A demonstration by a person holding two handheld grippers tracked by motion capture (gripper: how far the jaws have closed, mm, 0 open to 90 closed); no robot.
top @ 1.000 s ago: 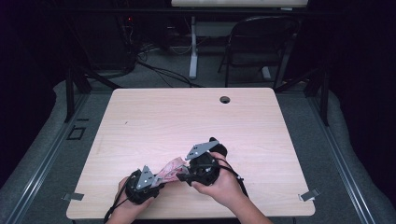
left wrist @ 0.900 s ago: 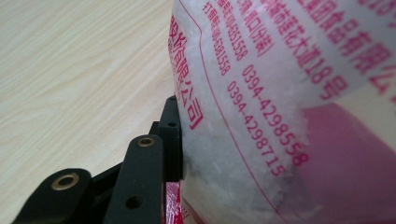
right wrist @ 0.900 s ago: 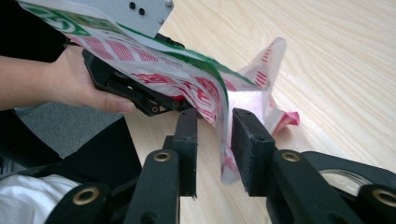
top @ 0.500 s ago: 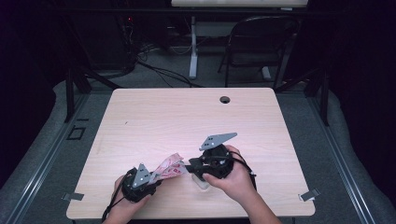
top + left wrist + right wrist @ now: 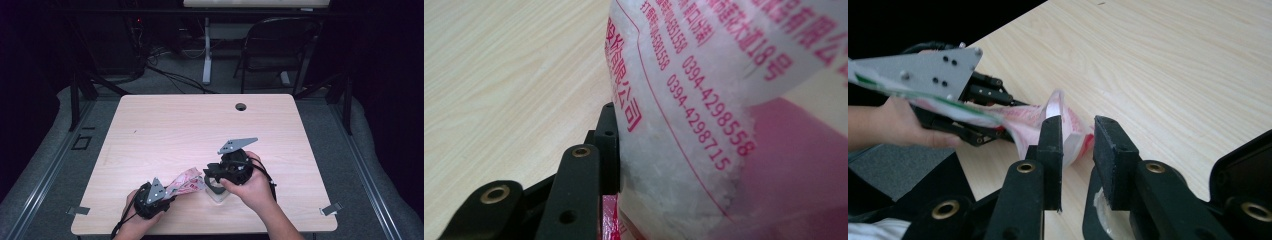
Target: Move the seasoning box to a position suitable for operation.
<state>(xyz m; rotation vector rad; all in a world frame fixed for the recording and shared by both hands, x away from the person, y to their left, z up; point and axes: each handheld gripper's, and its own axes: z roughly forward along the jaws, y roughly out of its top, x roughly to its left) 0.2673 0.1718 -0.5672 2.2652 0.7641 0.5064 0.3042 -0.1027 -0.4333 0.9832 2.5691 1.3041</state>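
Note:
A clear plastic bag (image 5: 185,182) with red print and white grains lies low over the table's front edge. My left gripper (image 5: 167,194) is shut on its near end; one black finger (image 5: 606,145) presses the bag (image 5: 704,100) from the left, and the other is hidden behind it. My right gripper (image 5: 207,176) is held at the bag's far end, a hand around it. Its jaws (image 5: 1078,132) have just been closing. The crumpled end of the bag (image 5: 1068,125) sits between the tips, with a gap still showing.
A small pale object with a dark ring (image 5: 218,192) sits on the wooden table (image 5: 200,130) under the right gripper. A cable hole (image 5: 241,106) is near the far edge. A folding chair (image 5: 272,45) and cables stand on the floor beyond.
The right gripper has shifted to the right and risen a little, and its grey plate now tilts up. The left gripper and the bag have stayed in place.

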